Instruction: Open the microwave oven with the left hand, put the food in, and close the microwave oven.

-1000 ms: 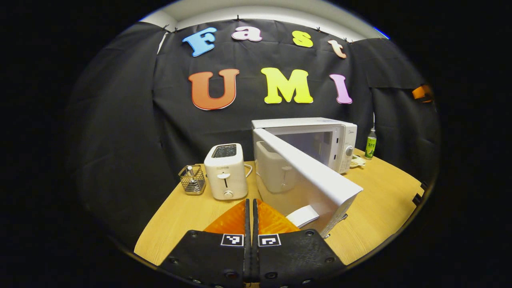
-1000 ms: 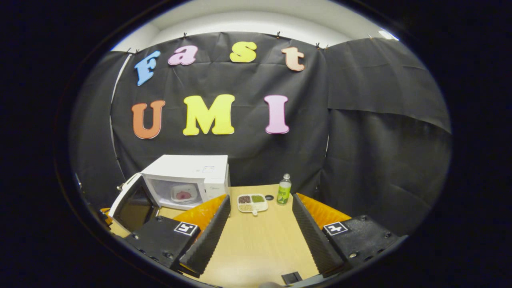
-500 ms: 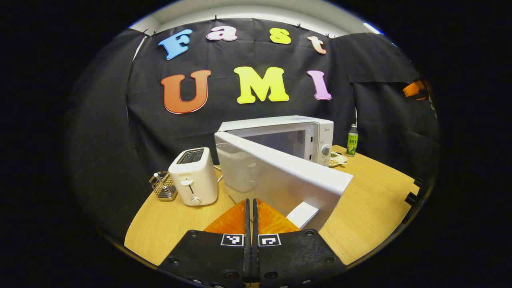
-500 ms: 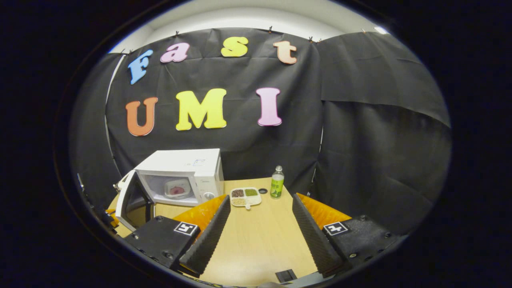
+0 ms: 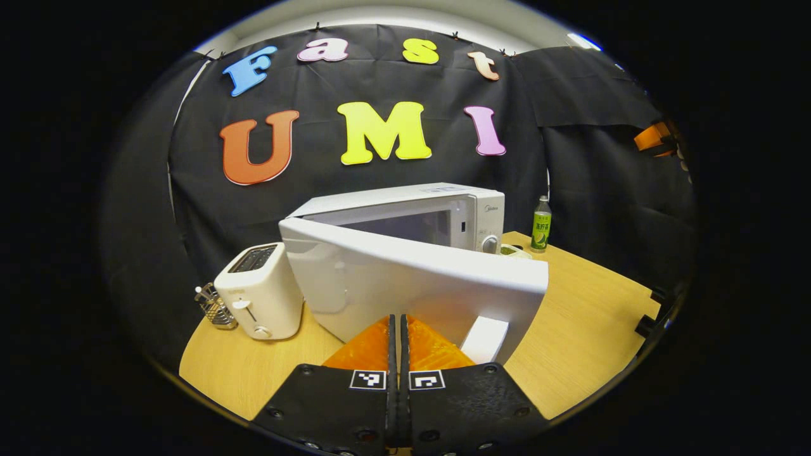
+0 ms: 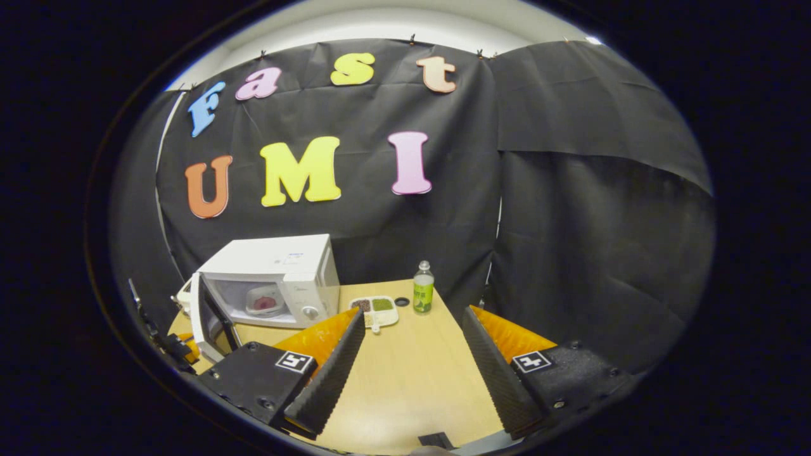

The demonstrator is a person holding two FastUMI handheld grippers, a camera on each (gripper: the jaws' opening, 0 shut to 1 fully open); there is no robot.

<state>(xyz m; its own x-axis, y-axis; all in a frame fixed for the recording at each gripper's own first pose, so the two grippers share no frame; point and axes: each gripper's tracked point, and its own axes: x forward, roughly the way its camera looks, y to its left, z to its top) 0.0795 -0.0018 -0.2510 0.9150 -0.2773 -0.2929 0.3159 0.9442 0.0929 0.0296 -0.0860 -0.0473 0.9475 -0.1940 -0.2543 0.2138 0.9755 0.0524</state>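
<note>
The white microwave (image 5: 443, 209) stands at the back of the wooden table, its door (image 5: 412, 278) swung partly toward the cavity. My left gripper (image 5: 397, 324) is shut with nothing between its fingers, and its tips are close against the door's outer face. In the right gripper view, the microwave (image 6: 279, 266) holds a bowl of pink food (image 6: 261, 303) inside, behind the half-open door (image 6: 203, 310). My right gripper (image 6: 412, 313) hangs open and empty above the table, to the right of the microwave.
A white toaster (image 5: 260, 291) and a wire basket (image 5: 214, 309) stand left of the microwave. A divided tray of food (image 6: 375, 308), a green bottle (image 6: 422, 289) and a small dark cap (image 6: 402, 301) sit to the microwave's right. The table's edge runs close on the right.
The microwave door has swung further toward shut, with my shut left gripper following against its outer face. The right gripper has stayed open and drifted slightly away from the microwave.
</note>
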